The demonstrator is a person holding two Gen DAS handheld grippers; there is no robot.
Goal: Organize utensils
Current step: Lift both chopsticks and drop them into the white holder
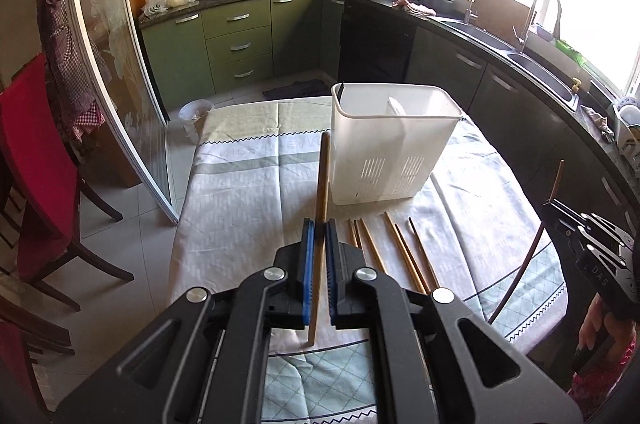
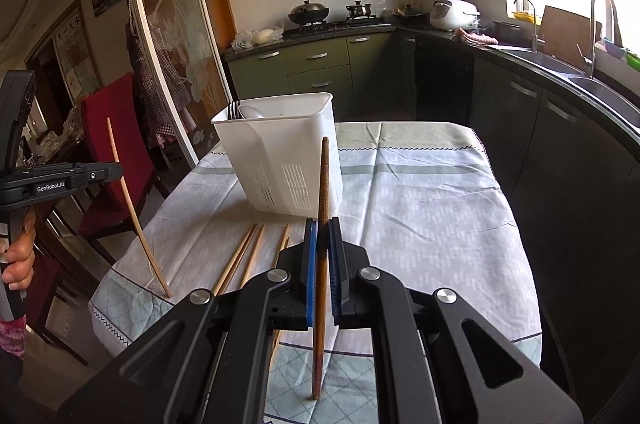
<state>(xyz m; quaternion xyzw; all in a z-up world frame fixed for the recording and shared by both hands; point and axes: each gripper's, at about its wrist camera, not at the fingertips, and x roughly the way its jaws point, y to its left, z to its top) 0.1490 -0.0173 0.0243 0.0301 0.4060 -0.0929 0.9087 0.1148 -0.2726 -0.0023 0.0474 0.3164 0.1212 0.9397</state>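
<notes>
A white plastic utensil holder (image 1: 392, 144) stands on the cloth-covered table (image 1: 248, 192); it also shows in the right wrist view (image 2: 280, 160), with fork and spoon tips inside. My left gripper (image 1: 319, 224) is shut on a light wooden chopstick (image 1: 323, 176), held upright just left of the holder. My right gripper (image 2: 322, 222) is shut on a dark wooden chopstick (image 2: 323, 180), upright in front of the holder. Several loose chopsticks (image 1: 400, 252) lie on the cloth before the holder; they also show in the right wrist view (image 2: 240, 256).
A red chair (image 1: 36, 160) stands left of the table beside a glass sliding door (image 1: 120, 72). Green cabinets (image 1: 240, 44), a stove with pots and a sink counter (image 1: 540, 64) ring the room. A small bin (image 1: 194, 114) sits on the floor beyond the table.
</notes>
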